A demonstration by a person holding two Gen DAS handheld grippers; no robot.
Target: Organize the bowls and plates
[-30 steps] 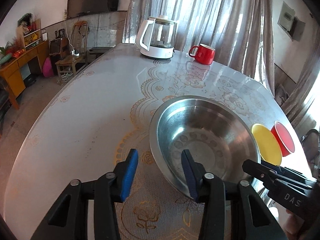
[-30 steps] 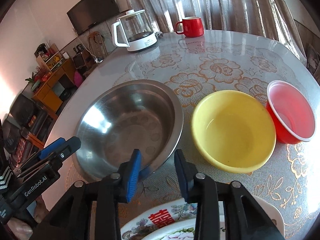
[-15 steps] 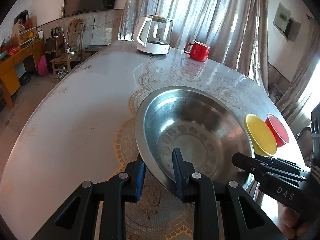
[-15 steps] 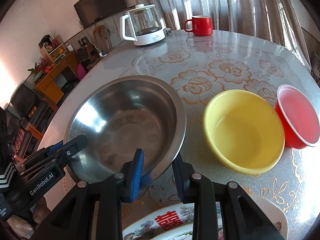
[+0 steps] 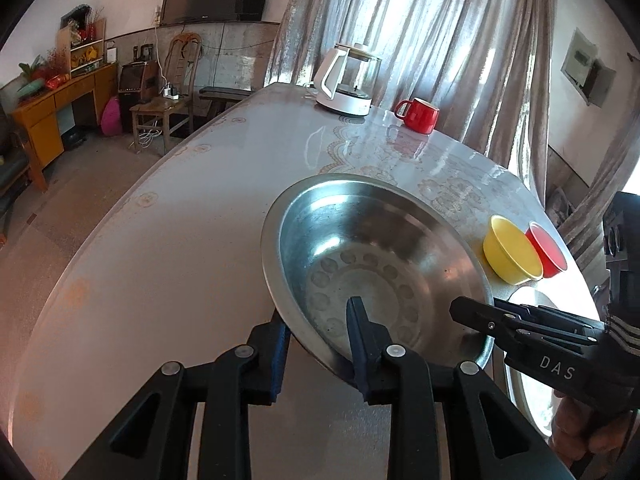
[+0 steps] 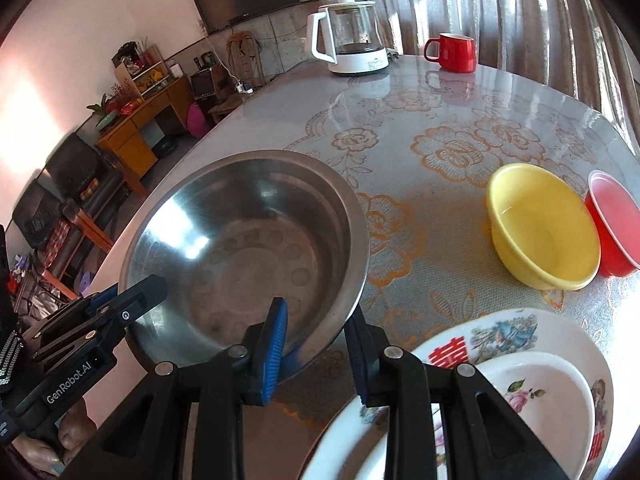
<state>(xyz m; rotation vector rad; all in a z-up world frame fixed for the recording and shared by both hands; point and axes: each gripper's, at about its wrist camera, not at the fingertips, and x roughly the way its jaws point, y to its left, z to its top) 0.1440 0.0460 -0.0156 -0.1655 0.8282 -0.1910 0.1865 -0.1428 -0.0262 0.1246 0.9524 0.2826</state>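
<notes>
Steel bowl (image 5: 372,264) lifted and tilted above the floral worktop (image 6: 440,128), gripped at its near rim by both tools: left tool (image 5: 320,340) and right tool (image 6: 316,340), each closed on the rim with one finger inside, one outside. Right of the steel bowl, yellow bowl (image 6: 544,224) touching red bowl (image 6: 612,220); nearer, a floral plate (image 6: 500,332) carrying a white bowl (image 6: 532,412).

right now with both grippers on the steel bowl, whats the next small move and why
Probably lift the steel bowl a little, both sides together. The left gripper and right gripper each straddle its near rim, one finger inside, one outside, and the bowl already looks tipped off the table.
</notes>
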